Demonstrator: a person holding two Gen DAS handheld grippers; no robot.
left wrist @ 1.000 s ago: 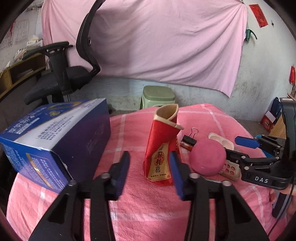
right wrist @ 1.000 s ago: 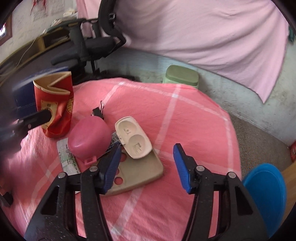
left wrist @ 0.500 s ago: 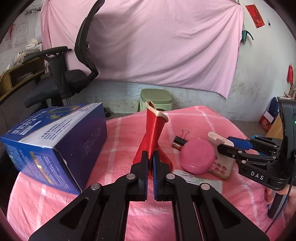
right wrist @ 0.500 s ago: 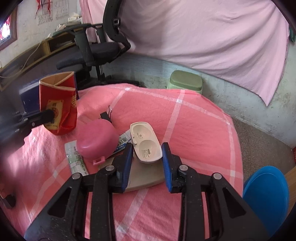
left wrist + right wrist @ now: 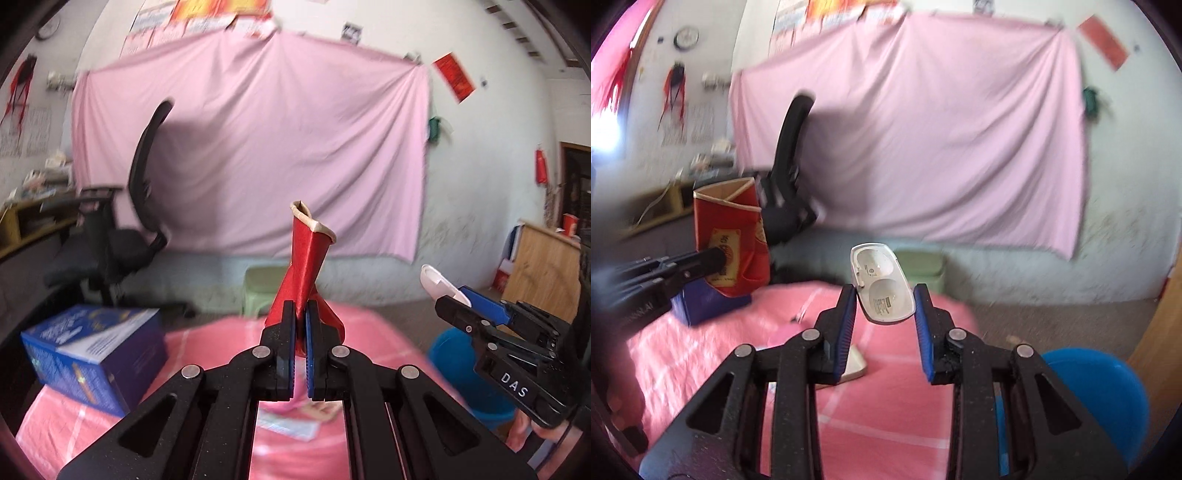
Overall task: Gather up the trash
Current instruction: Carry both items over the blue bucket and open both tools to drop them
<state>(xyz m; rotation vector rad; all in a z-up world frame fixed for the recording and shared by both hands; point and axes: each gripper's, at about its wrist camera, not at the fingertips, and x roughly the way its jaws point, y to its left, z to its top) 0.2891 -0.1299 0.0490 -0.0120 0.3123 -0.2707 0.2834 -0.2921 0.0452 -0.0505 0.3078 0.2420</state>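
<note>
Pink sheeting (image 5: 251,158) is hung across the back wall, and a black office chair (image 5: 122,236) is seen in front of it at the left. Below, a table is covered by a pink checked cloth (image 5: 886,417), on which a blue printed carton (image 5: 96,354) is lying at the left side. A blue bin (image 5: 1108,398) is seen beside the table at the right, and a green plastic stool (image 5: 923,266) is set on the floor behind the table. A crumpled red paper bag (image 5: 306,273) with gold lettering is held above the cloth, pinched flat near its base by the left gripper (image 5: 300,343), whose jaws are closed almost fully on it. A white moulded plastic tray (image 5: 882,288) with two round hollows is held up in the air by the right gripper (image 5: 884,328), its edges being clamped between the blue pads (image 5: 846,332); the tray is tilted upward and away from the camera. A beige flat item (image 5: 855,363) is partly hidden behind the right gripper's left finger, and a printed slip (image 5: 291,424) is lying on the cloth under the left gripper, too blurred to be read
</note>
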